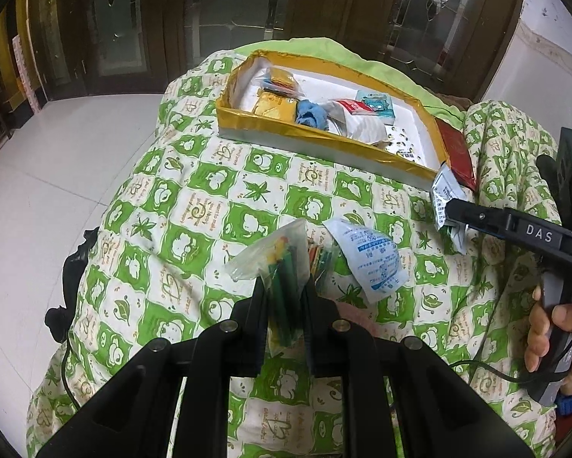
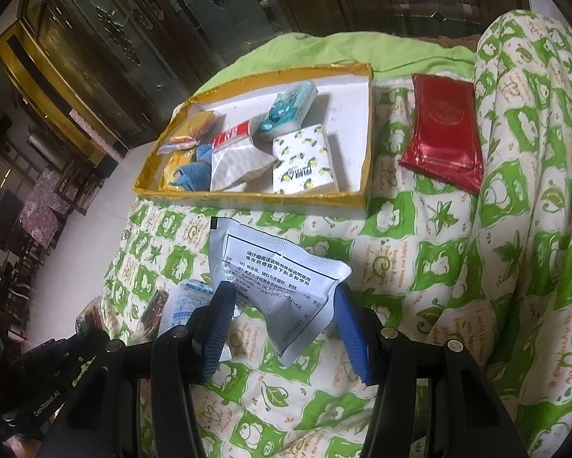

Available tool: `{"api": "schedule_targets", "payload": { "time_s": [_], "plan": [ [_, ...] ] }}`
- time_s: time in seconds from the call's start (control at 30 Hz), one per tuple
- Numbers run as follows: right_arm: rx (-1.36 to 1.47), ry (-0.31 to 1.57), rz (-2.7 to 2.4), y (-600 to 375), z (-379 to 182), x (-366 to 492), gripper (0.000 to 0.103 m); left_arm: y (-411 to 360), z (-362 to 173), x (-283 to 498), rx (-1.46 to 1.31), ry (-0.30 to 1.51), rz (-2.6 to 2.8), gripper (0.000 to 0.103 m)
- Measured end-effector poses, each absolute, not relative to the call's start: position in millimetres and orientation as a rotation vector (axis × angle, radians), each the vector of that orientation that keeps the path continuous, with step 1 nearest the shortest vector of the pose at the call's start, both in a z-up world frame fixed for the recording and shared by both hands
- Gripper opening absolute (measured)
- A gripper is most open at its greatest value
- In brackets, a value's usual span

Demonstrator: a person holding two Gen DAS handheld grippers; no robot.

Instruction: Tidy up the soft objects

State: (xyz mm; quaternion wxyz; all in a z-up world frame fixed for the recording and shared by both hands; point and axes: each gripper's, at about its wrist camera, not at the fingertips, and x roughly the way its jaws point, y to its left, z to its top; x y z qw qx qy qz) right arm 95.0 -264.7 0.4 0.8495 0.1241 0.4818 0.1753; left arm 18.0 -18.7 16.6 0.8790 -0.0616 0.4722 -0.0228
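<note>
My left gripper (image 1: 284,286) is shut on a clear plastic bag of coloured sticks (image 1: 282,267), held just above the green and white quilt (image 1: 194,198). My right gripper (image 2: 282,301) is shut on a white printed medicine sachet (image 2: 274,267); it shows in the left wrist view (image 1: 448,206) near the box corner. A gold-edged white box (image 1: 324,137) holds tissue packs, a blue cloth and snack packets; it also shows in the right wrist view (image 2: 366,145). A blue and white sachet (image 1: 373,255) and another bag of sticks (image 1: 320,259) lie on the quilt.
A red foil packet (image 2: 444,129) lies on the quilt right of the box. A raised fold of quilt (image 2: 534,152) stands at the right. Dark wooden glass doors (image 1: 224,19) and white floor tiles (image 1: 57,175) lie beyond the bed.
</note>
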Motion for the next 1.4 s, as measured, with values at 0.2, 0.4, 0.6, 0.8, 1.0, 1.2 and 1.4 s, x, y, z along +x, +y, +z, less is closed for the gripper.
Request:
{"api": "schedule_targets", "payload": {
  "time_s": [0.2, 0.4, 0.6, 0.8, 1.0, 1.2, 1.4],
  "plan": [
    [0.262, 0.977, 0.349, -274, 11, 97, 0.057, -18, 22, 26, -0.130, 0.975, -0.054, 0.015],
    [0.282, 0.960, 0.321, -284, 15, 105, 0.057, -20, 28, 34, -0.123, 0.966, -0.069, 0.015],
    [0.281, 0.922, 0.272, -296, 26, 117, 0.057, -24, 36, 50, -0.130, 0.962, -0.093, 0.015],
    [0.276, 0.929, 0.262, -300, 30, 146, 0.057, -30, 50, 75, -0.119, 0.950, -0.118, 0.015],
    [0.195, 0.952, 0.258, -285, 27, 176, 0.057, -38, 58, 110, -0.116, 0.961, -0.144, 0.015],
    [0.143, 0.964, 0.253, -284, 25, 201, 0.057, -49, 59, 149, -0.092, 0.972, -0.163, 0.015],
    [0.059, 0.972, 0.236, -283, 22, 224, 0.057, -57, 53, 194, -0.110, 0.998, -0.178, 0.015]
  ]
}}
